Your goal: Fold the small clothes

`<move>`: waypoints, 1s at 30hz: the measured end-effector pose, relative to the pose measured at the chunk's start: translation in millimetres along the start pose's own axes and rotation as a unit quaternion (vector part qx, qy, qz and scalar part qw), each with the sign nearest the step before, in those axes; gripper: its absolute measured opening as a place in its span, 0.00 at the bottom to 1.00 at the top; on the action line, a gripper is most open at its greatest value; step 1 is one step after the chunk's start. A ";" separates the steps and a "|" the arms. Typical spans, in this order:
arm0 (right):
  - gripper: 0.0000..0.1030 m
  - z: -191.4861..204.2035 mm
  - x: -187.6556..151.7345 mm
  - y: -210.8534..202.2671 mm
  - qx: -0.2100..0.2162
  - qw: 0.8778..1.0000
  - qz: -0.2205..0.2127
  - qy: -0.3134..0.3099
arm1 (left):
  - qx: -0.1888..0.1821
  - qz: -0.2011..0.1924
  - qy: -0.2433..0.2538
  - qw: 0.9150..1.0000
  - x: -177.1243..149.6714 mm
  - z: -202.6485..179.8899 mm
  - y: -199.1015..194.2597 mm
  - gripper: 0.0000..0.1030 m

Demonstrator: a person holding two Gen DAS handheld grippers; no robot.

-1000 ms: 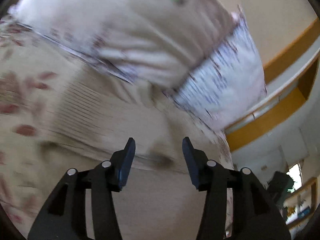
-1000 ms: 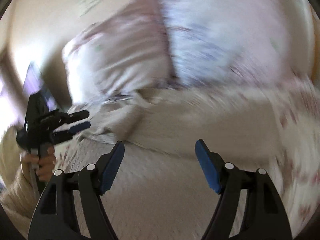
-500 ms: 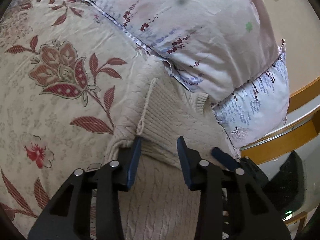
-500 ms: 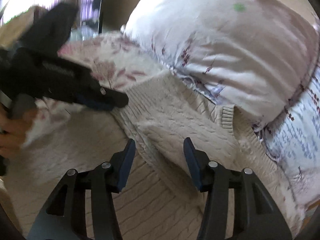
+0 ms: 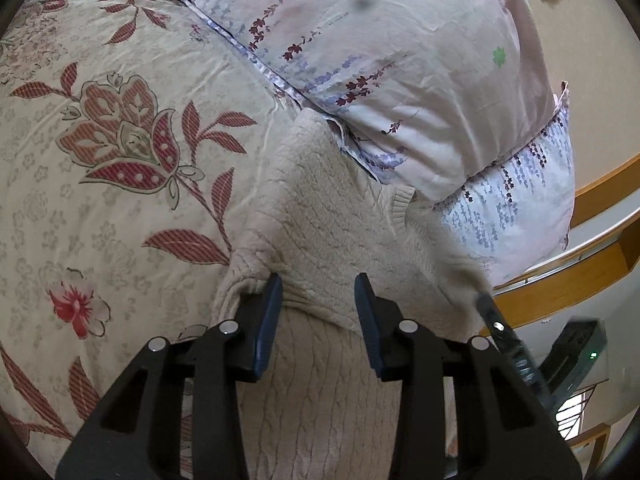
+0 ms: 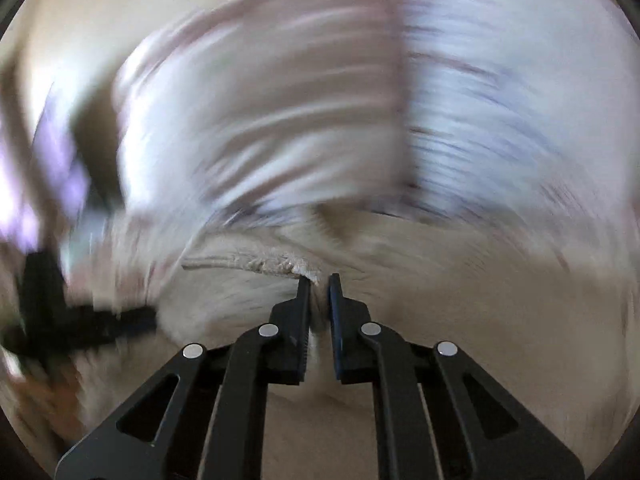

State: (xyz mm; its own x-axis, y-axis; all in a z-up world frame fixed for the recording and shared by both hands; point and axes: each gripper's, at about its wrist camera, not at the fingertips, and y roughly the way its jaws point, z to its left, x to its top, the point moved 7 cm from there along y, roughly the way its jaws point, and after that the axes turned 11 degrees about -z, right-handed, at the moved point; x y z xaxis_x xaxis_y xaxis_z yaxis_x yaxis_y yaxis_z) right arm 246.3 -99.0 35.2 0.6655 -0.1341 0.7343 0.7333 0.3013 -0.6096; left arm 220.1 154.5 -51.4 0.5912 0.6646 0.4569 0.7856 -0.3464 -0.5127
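Note:
A cream cable-knit sweater [image 5: 320,220] lies on the floral bedspread [image 5: 100,160], its top against the pillows. My left gripper [image 5: 318,292] is open, its jaws astride a folded edge of the sweater, not closed on it. In the right wrist view, which is heavily blurred by motion, my right gripper [image 6: 319,278] is shut on a ribbed edge of the sweater [image 6: 272,266]. The right gripper's body shows in the left wrist view [image 5: 508,344] at the sweater's right side.
Two floral pillows [image 5: 400,60] lie stacked behind the sweater. A wooden bed frame [image 5: 580,280] runs along the right. The left gripper appears as a dark blur at the left of the right wrist view [image 6: 60,320].
The right gripper has closed on the sweater's edge and is moving fast. The left gripper has come a little closer to the sweater's fold and stays open.

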 end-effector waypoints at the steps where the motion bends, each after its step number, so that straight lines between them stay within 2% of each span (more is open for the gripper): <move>1: 0.10 -19.1 -4.0 -8.3 -0.009 0.999 0.003 0.037 | -0.001 0.001 0.002 1.000 -0.5 -0.1 -0.1 0.37; 3: 0.11 -59.4 -23.1 -23.0 -0.026 0.994 0.035 0.100 | -0.001 0.003 0.007 1.000 -1.5 -0.9 -0.1 0.38; 4: 0.16 -72.2 -30.6 -28.7 -0.032 0.992 0.048 0.117 | -0.001 0.005 0.013 1.000 -2.6 -2.0 -0.4 0.40; 5: 0.23 -87.0 -36.0 -36.6 -0.037 0.988 0.057 0.140 | -0.001 0.006 0.018 1.000 -3.2 -3.3 -0.4 0.42; 6: 0.44 -96.8 -37.4 -41.7 -0.037 0.985 0.059 0.160 | 0.000 0.007 0.022 1.000 -4.0 -4.5 -0.4 0.43; 7: 0.53 -109.5 -34.9 -47.6 -0.037 0.980 0.054 0.186 | 0.001 0.008 0.027 1.000 -4.8 -6.2 -0.3 0.46; 8: 0.58 -118.2 -32.2 -50.9 -0.039 0.978 0.047 0.200 | 0.003 0.008 0.030 1.000 -5.2 -7.1 0.0 0.47; 11: 0.57 -143.1 -25.8 -49.5 -0.059 0.970 0.047 0.229 | 0.005 0.011 0.034 0.999 -7.7 -8.8 0.6 0.51; 13: 0.45 -157.8 -30.5 -43.3 -0.091 0.965 0.057 0.241 | 0.008 0.014 0.037 0.999 -8.9 -9.3 0.9 0.51; 15: 0.44 -171.1 -34.0 -38.4 -0.106 0.960 0.058 0.253 | 0.009 0.015 0.041 0.999 -9.1 -9.8 1.3 0.52; 17: 0.43 -172.4 -40.8 -31.5 -0.095 0.960 0.070 0.254 | 0.011 0.017 0.043 0.999 -9.0 -10.3 1.7 0.53; 18: 0.38 -171.2 -45.6 -29.6 -0.086 0.960 0.079 0.255 | 0.011 0.017 0.045 0.999 -9.0 -10.8 2.0 0.53; 20: 0.34 -164.0 -53.4 -22.1 -0.071 0.961 0.097 0.248 | 0.013 0.019 0.050 0.999 -9.1 -12.4 2.7 0.55; 21: 0.26 -159.7 -53.4 -19.9 -0.074 0.965 0.096 0.233 | 0.014 0.019 0.052 0.998 -9.2 -13.0 3.0 0.55; 22: 0.09 -153.5 -51.6 -16.7 -0.066 0.970 0.096 0.213 | 0.015 0.020 0.056 0.998 -9.3 -13.8 3.4 0.56; 23: 0.09 -148.9 -49.5 -15.9 -0.056 0.972 0.094 0.207 | 0.016 0.021 0.060 0.998 -9.5 -14.9 3.6 0.57; 25: 0.09 -141.2 -34.3 -21.7 -0.057 0.980 0.062 0.178 | 0.022 0.025 0.075 0.997 -10.8 -18.4 3.4 0.58; 27: 0.09 -129.9 -1.7 -37.6 -0.067 0.991 -0.011 0.118 | 0.023 0.026 0.091 0.995 -12.0 -22.7 0.3 0.58; 28: 0.09 -128.0 8.7 -43.6 -0.084 0.991 -0.034 0.094 | 0.021 0.023 0.102 0.994 -12.8 -25.5 -3.3 0.58; 30: 0.09 -135.7 8.4 -40.2 -0.124 0.989 -0.025 0.081 | 0.017 0.018 0.121 0.992 -14.9 -30.0 -10.3 0.58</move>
State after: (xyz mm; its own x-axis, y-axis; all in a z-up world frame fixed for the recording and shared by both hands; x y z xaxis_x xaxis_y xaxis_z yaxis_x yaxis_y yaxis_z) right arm 241.3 -240.3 25.3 0.6256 -0.2995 0.7204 0.7647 0.0524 -0.6423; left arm 208.7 128.3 -31.1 0.6483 0.4729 0.5967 0.7591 -0.3412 -0.5543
